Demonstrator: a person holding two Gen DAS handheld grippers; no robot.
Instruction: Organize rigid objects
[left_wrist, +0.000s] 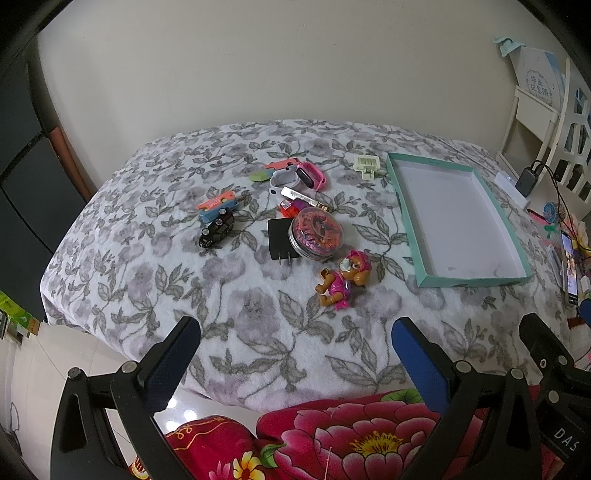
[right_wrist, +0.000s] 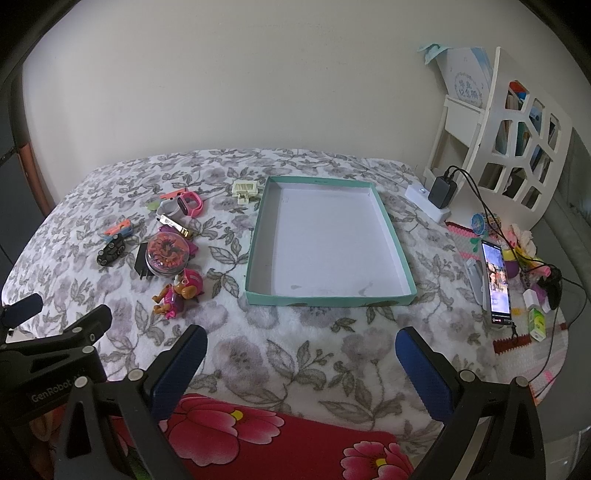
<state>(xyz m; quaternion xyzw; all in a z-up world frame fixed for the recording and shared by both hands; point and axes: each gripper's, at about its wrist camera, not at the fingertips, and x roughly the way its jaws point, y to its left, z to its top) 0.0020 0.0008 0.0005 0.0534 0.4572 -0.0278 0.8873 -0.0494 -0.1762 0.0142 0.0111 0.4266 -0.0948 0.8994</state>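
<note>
Both the left hand-held gripper (left_wrist: 295, 354) and the right hand-held gripper (right_wrist: 301, 354) hover wide open and empty above the near edge of the floral-blanketed desk (right_wrist: 295, 347). The shallow teal cardboard tray (right_wrist: 402, 269) lies empty toward the desk's right side, and the pink plastic puppy figure (right_wrist: 179, 293) lies just left of it among small toys.

Bare floral blanket (right_wrist: 295, 343) lying open along the near edge. Teal tray (right_wrist: 400, 258) walls blocking center-right. Toy cluster crowding left: dog figure (right_wrist: 180, 293), round tin (right_wrist: 167, 254), black car (right_wrist: 110, 251). Phone (right_wrist: 496, 280) and cables cluttering the right.
</note>
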